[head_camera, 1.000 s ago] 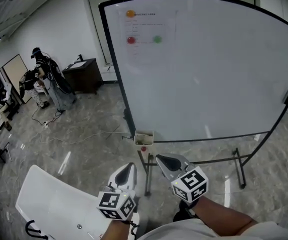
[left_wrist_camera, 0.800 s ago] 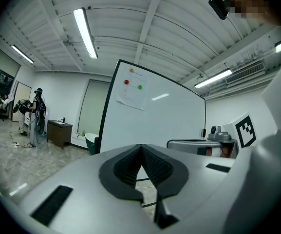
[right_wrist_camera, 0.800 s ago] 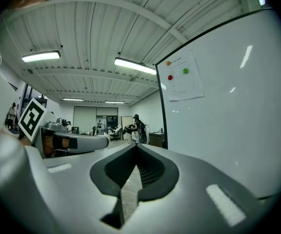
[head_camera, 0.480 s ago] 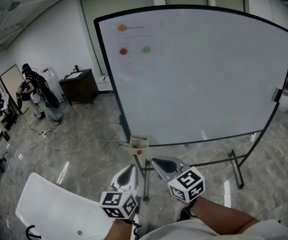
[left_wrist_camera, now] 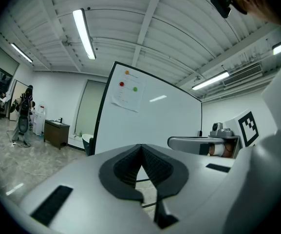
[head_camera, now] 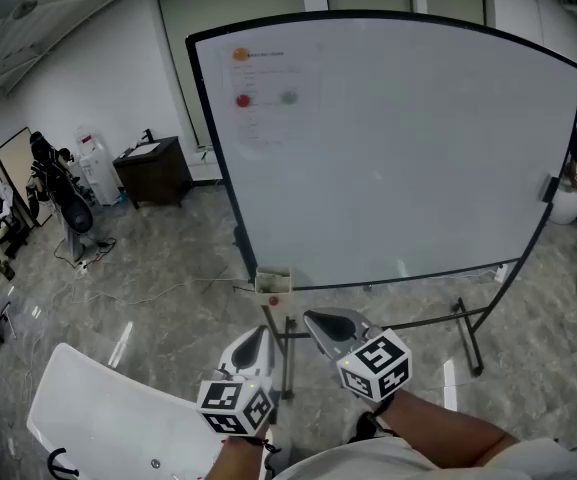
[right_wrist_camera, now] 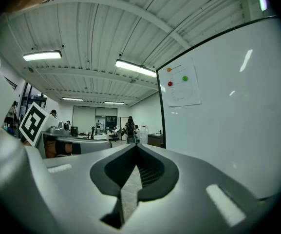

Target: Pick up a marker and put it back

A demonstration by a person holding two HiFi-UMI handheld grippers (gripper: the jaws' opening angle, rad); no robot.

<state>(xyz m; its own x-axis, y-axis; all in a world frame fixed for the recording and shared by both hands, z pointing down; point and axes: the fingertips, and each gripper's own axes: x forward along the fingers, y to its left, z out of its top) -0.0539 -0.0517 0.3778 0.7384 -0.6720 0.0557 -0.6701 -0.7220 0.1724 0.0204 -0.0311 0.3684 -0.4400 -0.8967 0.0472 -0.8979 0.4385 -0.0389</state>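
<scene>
No marker shows clearly. A small pale holder (head_camera: 272,280) hangs at the lower left corner of the big whiteboard (head_camera: 398,148), with a red spot just below it. My left gripper (head_camera: 261,334) and right gripper (head_camera: 314,320) hover side by side below that corner, short of the board. In the left gripper view the left gripper (left_wrist_camera: 141,147) is shut with nothing in it. In the right gripper view the right gripper (right_wrist_camera: 136,146) is likewise shut and empty. The whiteboard (right_wrist_camera: 237,121) fills the right of that view.
The board stands on a wheeled metal frame (head_camera: 468,338) over a marble floor. A sheet with coloured magnets (head_camera: 243,100) is stuck at its top left. A white chair (head_camera: 108,408) sits at the lower left, and a dark cabinet (head_camera: 154,171) stands by the far wall.
The head view has tilted up a little, so the board sits lower and fuller in frame. Both grippers have held nearly the same place, still shut. The figure at the far left has shifted.
</scene>
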